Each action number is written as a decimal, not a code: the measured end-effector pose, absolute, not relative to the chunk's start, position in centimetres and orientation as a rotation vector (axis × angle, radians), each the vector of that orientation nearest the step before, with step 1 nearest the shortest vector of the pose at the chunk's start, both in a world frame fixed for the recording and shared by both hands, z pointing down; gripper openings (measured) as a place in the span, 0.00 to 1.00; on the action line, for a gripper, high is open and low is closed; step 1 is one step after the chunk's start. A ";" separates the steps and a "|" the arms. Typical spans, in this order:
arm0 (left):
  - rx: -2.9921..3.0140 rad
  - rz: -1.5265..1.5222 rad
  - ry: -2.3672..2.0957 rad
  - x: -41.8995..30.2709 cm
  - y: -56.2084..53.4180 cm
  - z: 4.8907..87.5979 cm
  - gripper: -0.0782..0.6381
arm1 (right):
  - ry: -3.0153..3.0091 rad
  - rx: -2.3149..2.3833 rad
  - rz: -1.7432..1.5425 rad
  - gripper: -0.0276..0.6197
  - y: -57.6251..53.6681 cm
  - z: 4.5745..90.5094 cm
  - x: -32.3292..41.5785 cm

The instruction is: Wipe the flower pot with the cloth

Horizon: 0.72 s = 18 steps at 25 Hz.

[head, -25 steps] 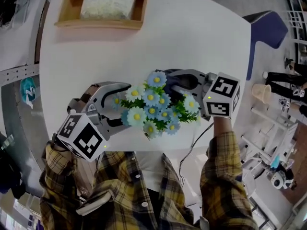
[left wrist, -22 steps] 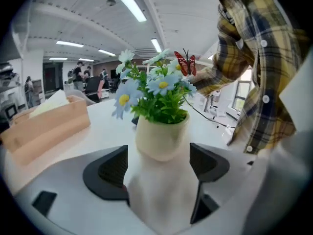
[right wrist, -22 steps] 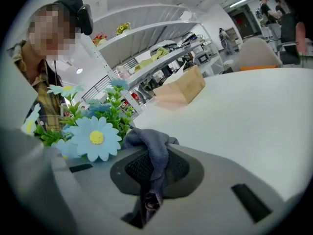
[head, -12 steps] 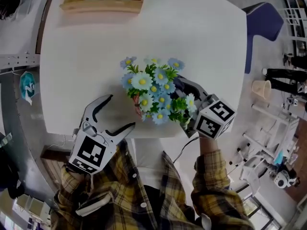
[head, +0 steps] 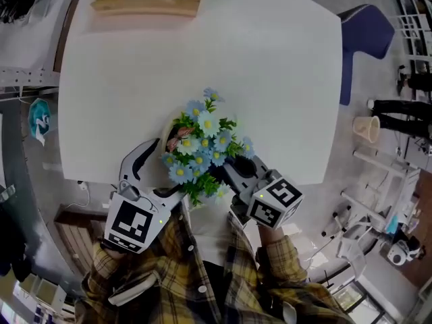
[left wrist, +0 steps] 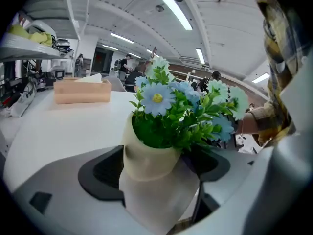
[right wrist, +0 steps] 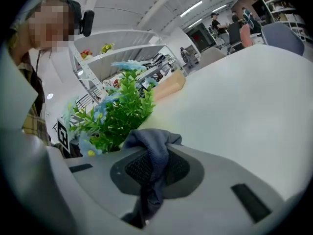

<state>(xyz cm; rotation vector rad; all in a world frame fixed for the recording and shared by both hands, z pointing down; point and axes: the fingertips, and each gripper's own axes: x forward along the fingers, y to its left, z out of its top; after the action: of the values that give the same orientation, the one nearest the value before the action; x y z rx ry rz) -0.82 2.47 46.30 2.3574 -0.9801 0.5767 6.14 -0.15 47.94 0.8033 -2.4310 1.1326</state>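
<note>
**Item: flower pot**. Cream, rounded, filled with artificial blue daisies and green leaves. It is at the near edge of the white table, close to the person's body and tilted. Whether its base rests on the table cannot be told.

**Item: left gripper**. Its jaws stand on either side of the pot's body, and the dark pads appear to press both flanks, so it reads as clamped on the pot.

**Item: right gripper**. It is just beside the foliage on the pot's right. Its jaws are closed on a dark blue-grey cloth, with a small fold bunched above the pads and the rest hanging below.

**Item: wooden tray**. It holds white contents at the far edge of the table, well apart from the work.

**Step in hand (judged):** bringing the cloth to the pot wall for the wipe.

**Handling notes (judged):**
- Keep the left grip steady and low on the body. The smooth, rounded wall could slip or rotate under sideways rubbing.
- Lead with the bunched fold, not the jaw tips, so fabric alone meets the glaze.
- Approach beneath the leaves, since the foliage overhangs the rim and would snag the cloth.
- Wipe toward the clamped side, with light pressure.
- Turn the pot with the left gripper to present an unwiped face.
</note>
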 end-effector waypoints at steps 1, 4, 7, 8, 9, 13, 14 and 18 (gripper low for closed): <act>2.358 0.569 -0.999 -0.9 2.4 46.2 0.69 | -2.432 0.797 1.122 0.08 0.0 48.0 5.9; 2.355 0.551 -1.048 -0.8 2.0 46.1 0.69 | -2.434 0.795 1.109 0.08 0.1 48.0 5.7; 2.349 0.542 -1.111 -0.6 1.5 46.1 0.69 | -2.443 0.784 1.107 0.08 0.2 47.9 5.7; 2.347 0.538 -1.133 -0.6 1.2 46.1 0.69 | -2.445 0.779 1.105 0.08 0.3 47.9 5.6; 2.345 0.534 -1.155 -0.6 1.0 46.1 0.69 | -2.447 0.775 1.107 0.08 0.3 47.9 5.6; 2.372 0.570 -1.175 -1.0 0.6 46.4 0.69 | -2.455 0.758 1.116 0.08 0.4 48.0 5.5; 2.383 0.580 -1.160 -0.9 0.6 46.4 0.69 | -2.457 0.757 1.113 0.08 0.3 48.0 5.5; 2.434 0.617 -1.073 -1.1 0.4 46.7 0.68 | -2.456 0.768 1.102 0.08 -0.2 48.3 5.6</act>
<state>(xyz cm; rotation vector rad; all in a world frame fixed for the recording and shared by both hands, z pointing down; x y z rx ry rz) -1.11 0.40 46.73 2.4341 -1.0733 0.6173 5.62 -0.21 48.25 0.7676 -2.4560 1.1023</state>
